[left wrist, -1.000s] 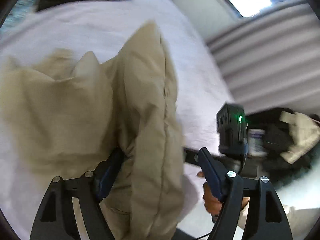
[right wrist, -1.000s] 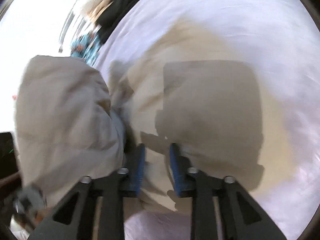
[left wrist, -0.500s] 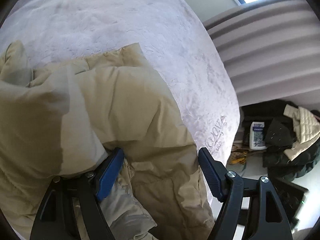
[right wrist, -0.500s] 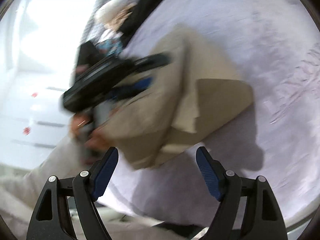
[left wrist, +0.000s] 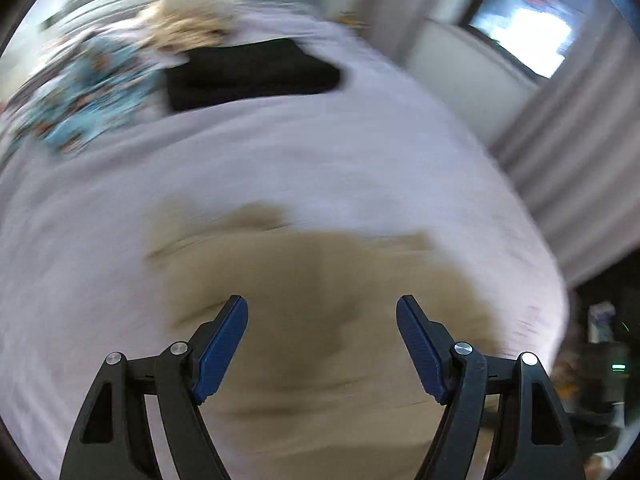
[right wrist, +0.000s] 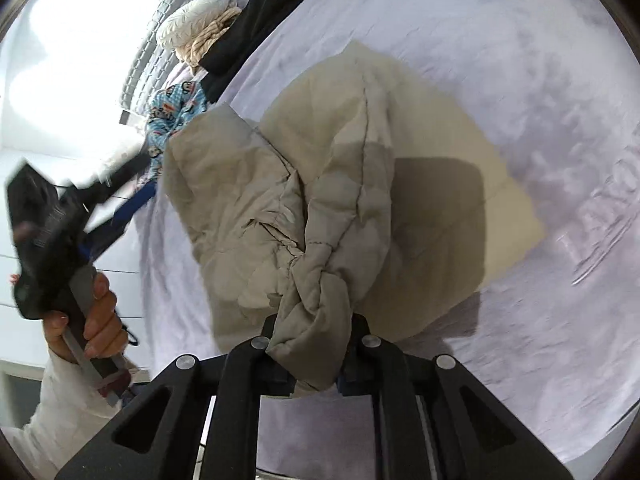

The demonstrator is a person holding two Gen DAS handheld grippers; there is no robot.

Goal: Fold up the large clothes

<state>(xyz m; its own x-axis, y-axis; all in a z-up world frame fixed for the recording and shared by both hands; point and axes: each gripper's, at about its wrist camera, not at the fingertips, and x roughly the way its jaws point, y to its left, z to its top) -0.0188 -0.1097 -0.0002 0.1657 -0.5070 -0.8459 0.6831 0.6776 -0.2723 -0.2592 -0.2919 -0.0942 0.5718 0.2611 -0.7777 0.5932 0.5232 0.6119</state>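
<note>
With the right gripper closing on a bunched edge of the beige padded jacket on the lavender bedsheet, carry that fold across evenly while the left gripper, spread and empty above it, pins the far side.

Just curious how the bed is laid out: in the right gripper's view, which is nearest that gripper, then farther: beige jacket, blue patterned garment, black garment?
1. beige jacket, between the right gripper's closing jaws.
2. blue patterned garment, up left.
3. black garment, top, farthest.
</note>
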